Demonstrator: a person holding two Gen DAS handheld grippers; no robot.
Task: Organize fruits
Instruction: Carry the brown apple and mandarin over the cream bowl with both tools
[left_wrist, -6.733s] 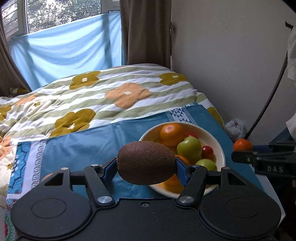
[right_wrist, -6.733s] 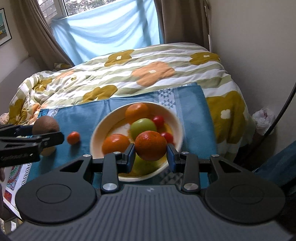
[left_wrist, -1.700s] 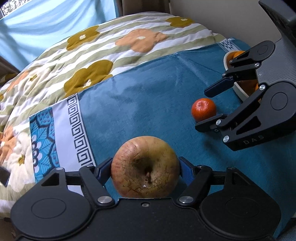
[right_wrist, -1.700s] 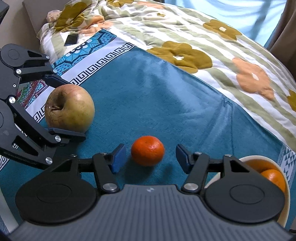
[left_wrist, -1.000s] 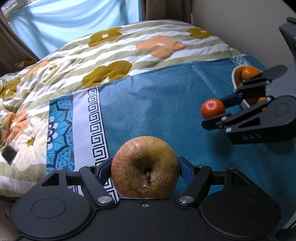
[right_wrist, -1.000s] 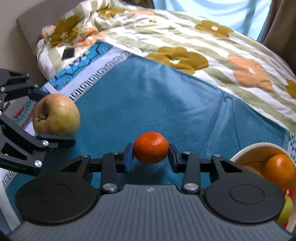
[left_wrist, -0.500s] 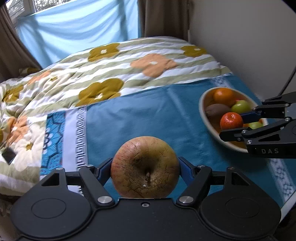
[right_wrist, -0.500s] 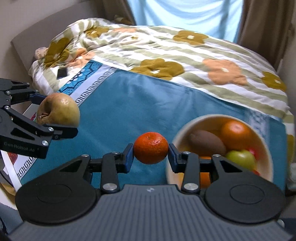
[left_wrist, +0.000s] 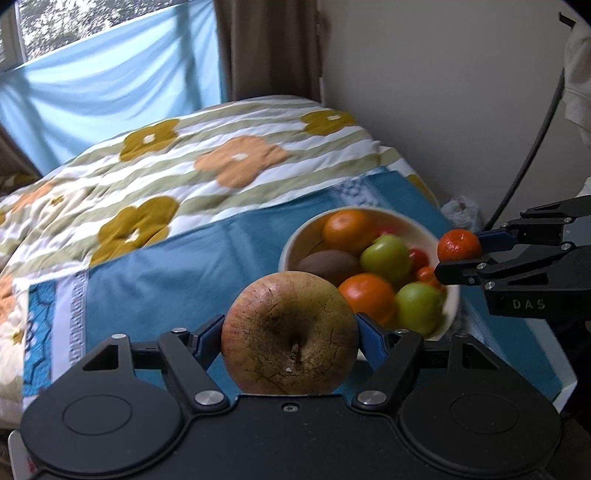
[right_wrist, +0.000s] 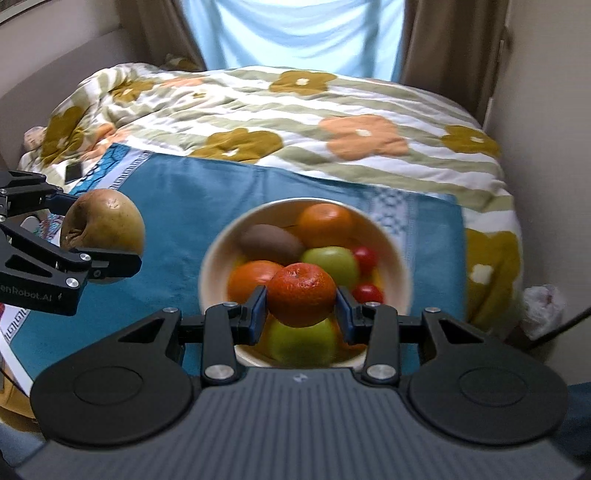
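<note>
Both grippers are matte black plastic with blue pads on the fingertips and silver screws at the linkage pivots. The left gripper (left_wrist: 290, 338) has a smooth body with two big round discs, and white "enRobot.AI" lettering on its side. The right gripper (right_wrist: 301, 308) has a ribbed grey top, tiny logo, and "DAS" on its side.

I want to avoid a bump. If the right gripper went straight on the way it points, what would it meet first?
Probably the fruit in the bowl: the right gripper, shut on a mandarin, points down at the green apple near the front rim. Depth is unclear.
</note>
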